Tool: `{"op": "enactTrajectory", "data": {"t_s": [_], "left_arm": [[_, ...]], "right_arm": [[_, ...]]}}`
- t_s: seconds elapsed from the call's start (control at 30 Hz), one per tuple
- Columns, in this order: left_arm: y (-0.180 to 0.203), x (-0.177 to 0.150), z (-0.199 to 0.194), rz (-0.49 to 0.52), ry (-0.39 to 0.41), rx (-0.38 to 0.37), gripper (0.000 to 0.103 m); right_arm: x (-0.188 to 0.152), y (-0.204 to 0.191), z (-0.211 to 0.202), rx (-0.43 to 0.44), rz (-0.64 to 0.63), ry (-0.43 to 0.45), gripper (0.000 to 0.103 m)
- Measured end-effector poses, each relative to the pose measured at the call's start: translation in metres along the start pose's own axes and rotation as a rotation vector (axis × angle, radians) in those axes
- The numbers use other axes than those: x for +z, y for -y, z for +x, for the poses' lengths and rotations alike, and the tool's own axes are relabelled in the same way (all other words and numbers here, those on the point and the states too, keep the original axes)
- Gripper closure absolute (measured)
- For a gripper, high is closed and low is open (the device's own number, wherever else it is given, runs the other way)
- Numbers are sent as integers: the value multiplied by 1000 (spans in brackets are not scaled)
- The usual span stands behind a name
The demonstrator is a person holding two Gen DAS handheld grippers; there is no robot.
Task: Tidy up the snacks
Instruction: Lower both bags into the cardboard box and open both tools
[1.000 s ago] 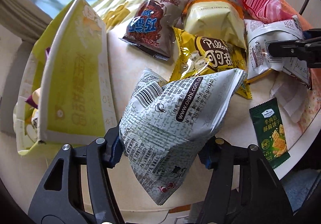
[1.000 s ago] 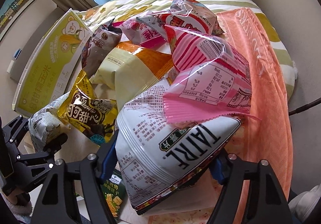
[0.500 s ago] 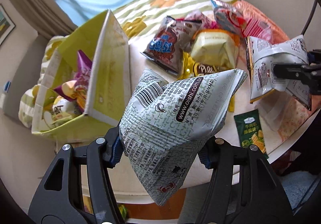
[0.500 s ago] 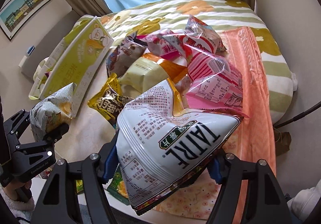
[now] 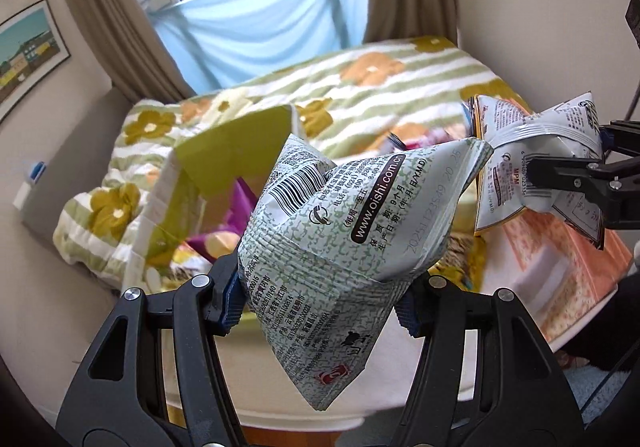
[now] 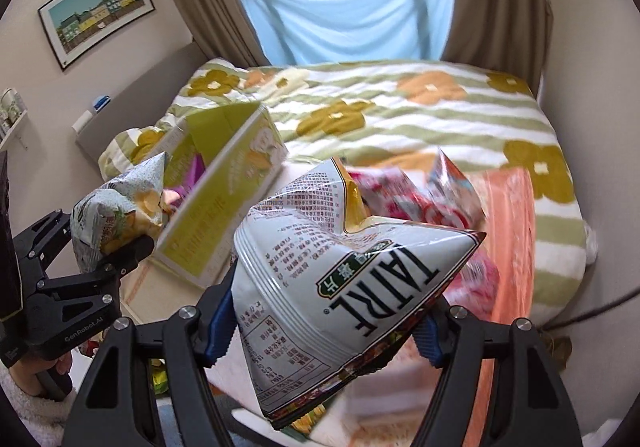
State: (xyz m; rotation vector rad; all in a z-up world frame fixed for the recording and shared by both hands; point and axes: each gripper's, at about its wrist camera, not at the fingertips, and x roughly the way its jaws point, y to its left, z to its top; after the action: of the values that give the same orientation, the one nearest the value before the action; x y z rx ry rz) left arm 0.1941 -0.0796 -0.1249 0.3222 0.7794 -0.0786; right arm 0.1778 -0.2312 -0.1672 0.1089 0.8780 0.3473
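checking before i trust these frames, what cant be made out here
- Box contents: left wrist view, mostly hidden behind the held Oishi bag and blurred.
- Snacks left on the table: right wrist view, motion-blurred and largely covered by the TATRL bag.
- TATRL bag's front: faces away in both views.

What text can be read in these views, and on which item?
"www.oishi.com.cn": green-patterned bag in the left tool.
"TAIRL": white bag in the right tool.
"GenRobot.AI": left tool's body, right wrist view.
Fine print, box lettering: too small or blurred.
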Motion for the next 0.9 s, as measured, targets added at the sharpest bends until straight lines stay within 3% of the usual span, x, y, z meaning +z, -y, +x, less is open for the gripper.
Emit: {"op": "enactTrajectory", "data": {"t_s": [0.2,0.53,0.8,0.9], "left_arm": [[-69,30,27,-6,9,36,47],[-178,61,120,18,-101,-15,47],[-212,65,194,12,-189,-121,47],[-218,66,214,1,-216,-143,40]], "right_arm": [[52,-48,22,28,-53,52,35],[129,-124,105,55,-28,34,35],[149,-147,160,5,21,-19,35],[152,-149,173,-16,36,-42,35]]}}
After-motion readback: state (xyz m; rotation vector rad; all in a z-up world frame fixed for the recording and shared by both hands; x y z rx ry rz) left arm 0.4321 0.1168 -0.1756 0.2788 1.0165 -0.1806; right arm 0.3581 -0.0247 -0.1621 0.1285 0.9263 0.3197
